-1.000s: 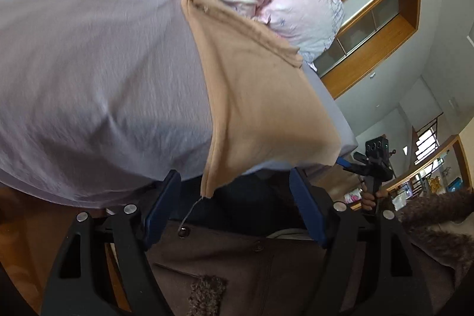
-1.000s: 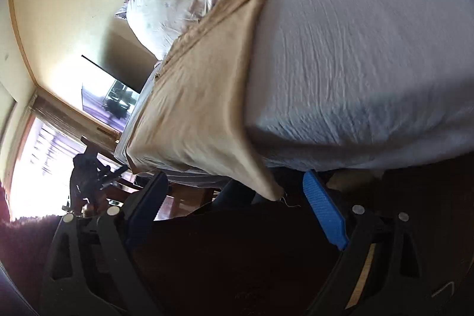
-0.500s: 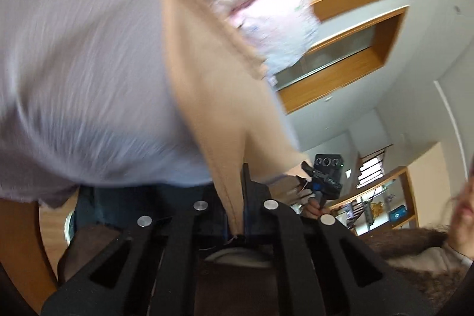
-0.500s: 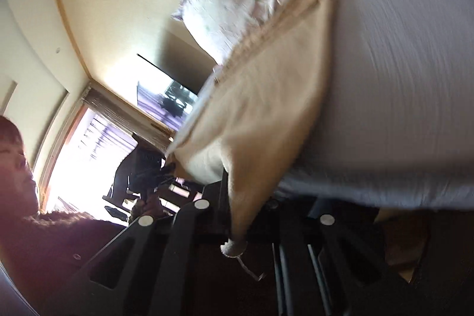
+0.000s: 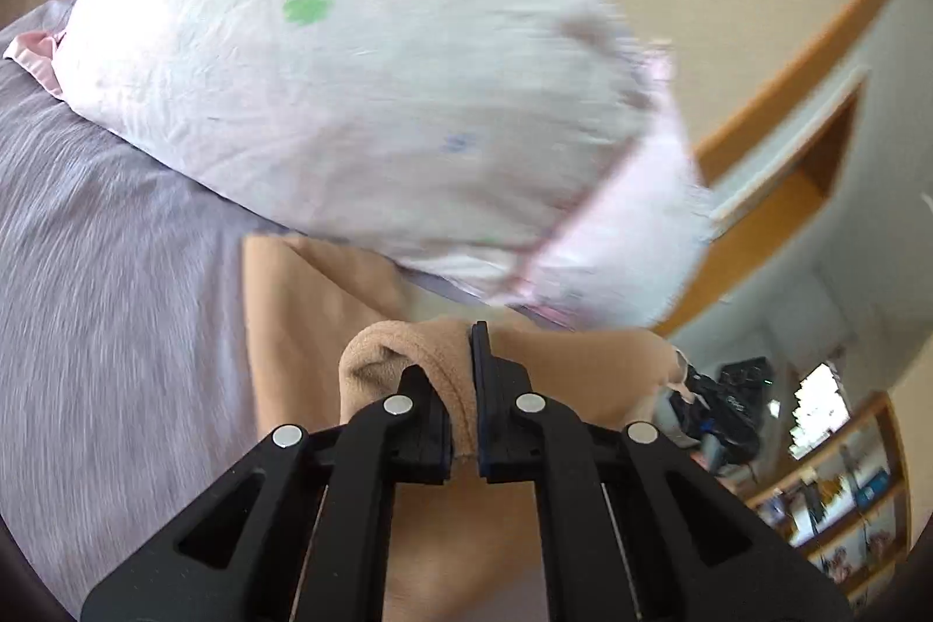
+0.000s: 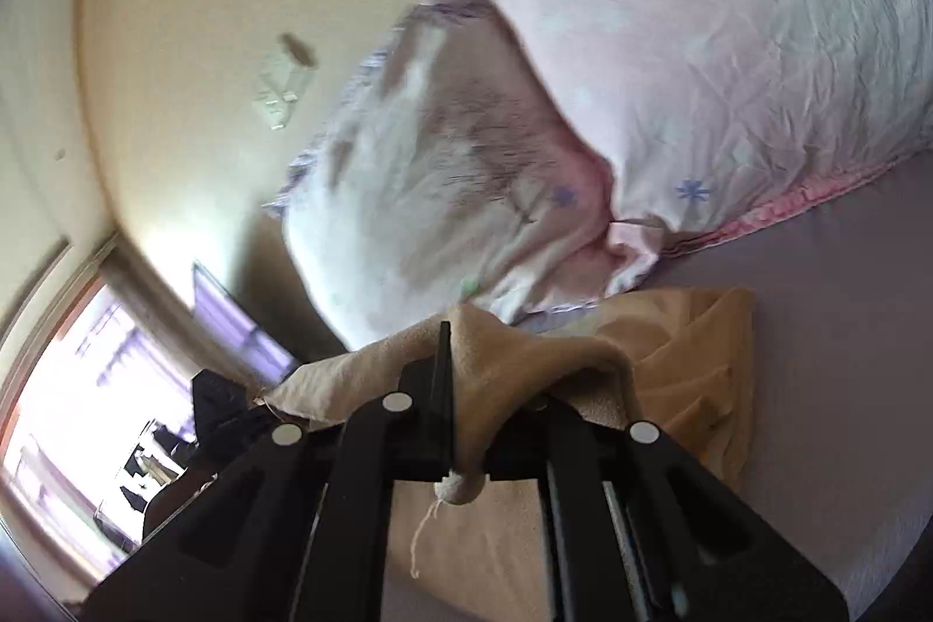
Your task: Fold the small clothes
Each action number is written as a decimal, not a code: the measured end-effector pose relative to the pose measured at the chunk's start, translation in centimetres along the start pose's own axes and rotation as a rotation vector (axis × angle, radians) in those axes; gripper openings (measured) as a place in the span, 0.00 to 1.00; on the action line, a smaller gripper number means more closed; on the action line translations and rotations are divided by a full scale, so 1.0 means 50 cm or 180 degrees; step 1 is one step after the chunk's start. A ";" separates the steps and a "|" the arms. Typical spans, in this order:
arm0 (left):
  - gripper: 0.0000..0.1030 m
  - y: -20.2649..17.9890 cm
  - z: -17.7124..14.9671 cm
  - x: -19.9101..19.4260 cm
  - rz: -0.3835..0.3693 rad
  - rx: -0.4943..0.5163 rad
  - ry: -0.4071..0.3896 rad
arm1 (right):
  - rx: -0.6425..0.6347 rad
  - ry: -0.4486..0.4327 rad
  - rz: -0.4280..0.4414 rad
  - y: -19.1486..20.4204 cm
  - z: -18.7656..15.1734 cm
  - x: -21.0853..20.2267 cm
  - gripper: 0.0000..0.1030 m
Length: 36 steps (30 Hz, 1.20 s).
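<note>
Lilac bedsheet lies under our tan cloth — left gripper pinches one corner tight, right gripper clamps another, both lifted before the floral pillow, the cloth's far part on the sheet.

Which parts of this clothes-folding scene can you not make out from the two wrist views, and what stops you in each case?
1. Tan garment, left wrist view: its type; the left claw bunches it and the pillow covers its far edge.
2. Garment's near edge, right wrist view: hidden behind the right claw.
3. Shelf items, left wrist view: too small and blurred.
4. Wall fitting, right wrist view: motion blur.
</note>
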<state>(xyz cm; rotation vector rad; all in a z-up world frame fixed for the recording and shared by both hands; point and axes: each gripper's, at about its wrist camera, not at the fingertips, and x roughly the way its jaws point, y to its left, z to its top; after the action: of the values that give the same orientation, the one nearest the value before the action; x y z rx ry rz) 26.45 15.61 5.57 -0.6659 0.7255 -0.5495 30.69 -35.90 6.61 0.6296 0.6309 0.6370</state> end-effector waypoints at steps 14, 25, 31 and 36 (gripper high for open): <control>0.79 0.100 0.055 -0.013 0.0084 -0.0730 -0.0381 | 0.0365 -0.0006 -0.0705 -0.100 0.013 0.064 0.73; 0.79 0.069 -0.104 -0.013 0.0596 -0.0470 0.0557 | 0.0309 0.0341 -0.0532 -0.115 -0.115 0.056 0.85; 0.62 0.050 -0.137 -0.003 0.0861 -0.0407 0.0464 | 0.0610 -0.0026 -0.0178 -0.147 -0.090 0.003 0.91; 0.17 0.062 -0.122 -0.010 0.0371 -0.0919 0.0418 | 0.0788 -0.0142 -0.0067 -0.149 -0.076 -0.015 0.91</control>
<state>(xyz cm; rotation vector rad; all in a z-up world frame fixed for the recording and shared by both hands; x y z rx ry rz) 22.30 15.85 0.14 -0.8547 0.9719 -0.3866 30.10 -39.92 -0.76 0.8643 0.6794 0.5278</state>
